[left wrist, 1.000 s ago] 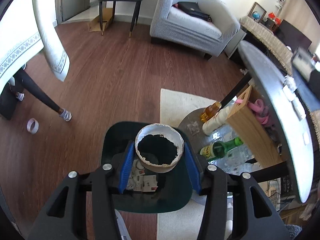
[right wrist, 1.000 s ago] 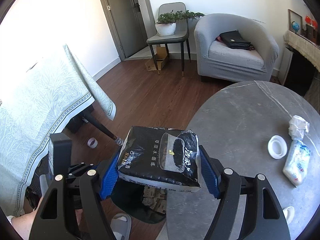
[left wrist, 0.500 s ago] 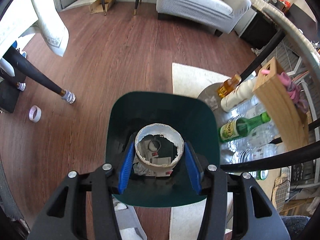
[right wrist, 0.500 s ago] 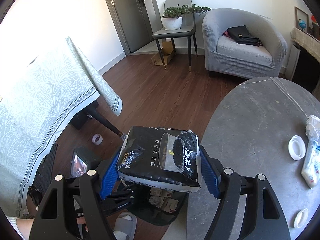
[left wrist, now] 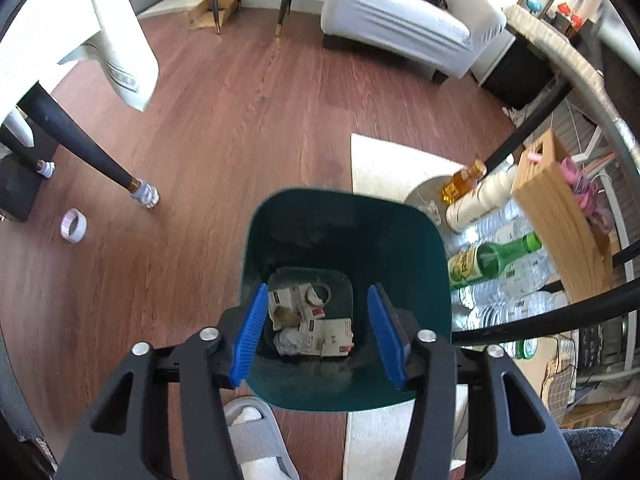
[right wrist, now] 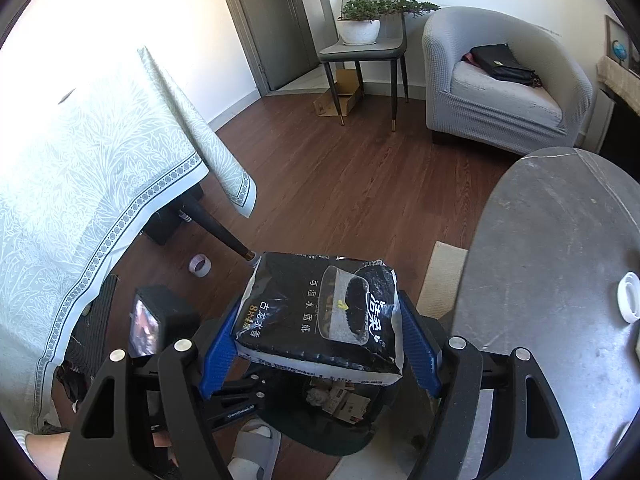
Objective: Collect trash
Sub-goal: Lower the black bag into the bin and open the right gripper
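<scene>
My left gripper is open and empty, right over the mouth of the dark green trash bin on the floor. Crumpled paper and small cartons lie at the bin's bottom. My right gripper is shut on a black tissue pack with white Chinese print, held above the same bin, whose trash shows below the pack. The left gripper's body shows at the lower left of the right wrist view.
A round grey table at right carries a white lid. Bottles and a wooden box lie under it. A tape roll and a table leg are at left. A slippered foot stands by the bin.
My left gripper opened and the cardboard tape ring it held is gone from its jaws. It came lower over the bin. My right gripper moved left over the bin with the pack.
</scene>
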Tool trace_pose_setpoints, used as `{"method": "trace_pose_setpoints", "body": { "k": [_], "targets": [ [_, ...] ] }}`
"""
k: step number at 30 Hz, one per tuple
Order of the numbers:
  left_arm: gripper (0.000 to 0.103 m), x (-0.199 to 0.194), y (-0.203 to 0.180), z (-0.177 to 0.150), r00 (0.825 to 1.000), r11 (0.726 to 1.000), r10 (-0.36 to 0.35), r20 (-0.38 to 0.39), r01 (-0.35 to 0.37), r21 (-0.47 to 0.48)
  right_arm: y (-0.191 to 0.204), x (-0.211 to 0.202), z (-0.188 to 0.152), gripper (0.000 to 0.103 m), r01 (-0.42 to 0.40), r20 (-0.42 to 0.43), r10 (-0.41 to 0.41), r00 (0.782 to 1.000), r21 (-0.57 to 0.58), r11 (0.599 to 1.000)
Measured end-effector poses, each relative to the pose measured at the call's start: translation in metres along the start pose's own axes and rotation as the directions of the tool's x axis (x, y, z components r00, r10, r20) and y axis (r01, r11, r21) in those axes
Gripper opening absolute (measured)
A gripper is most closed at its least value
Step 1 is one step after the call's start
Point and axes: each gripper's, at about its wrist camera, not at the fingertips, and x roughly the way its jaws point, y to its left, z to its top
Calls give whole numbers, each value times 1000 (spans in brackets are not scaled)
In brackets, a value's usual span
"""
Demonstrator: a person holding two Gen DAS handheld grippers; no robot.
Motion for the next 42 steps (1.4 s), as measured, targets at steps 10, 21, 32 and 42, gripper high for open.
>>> {"method": "trace_pose_setpoints", "body": {
  "k": [10,21,32,42],
  "targets": [
    [35,-51,26,16,991,998,28,131,-21,-54,20,37,-13,74,-2,-75,-1,997,-41,999],
    [23,-112,28,32,960,995,16,279,11,-96,17,109,-54,74,-4,-248,-6,969,-40,999],
    [23,-128,6,36,940,997,-8,340,33,-67,16,174,-111,75,23,-422,-58,905,-89,996],
    [23,-137,0,37,928,996,-42,370,68,-58,6,196,-133,78,65,-482,-110,869,-110,992]
  ]
}}
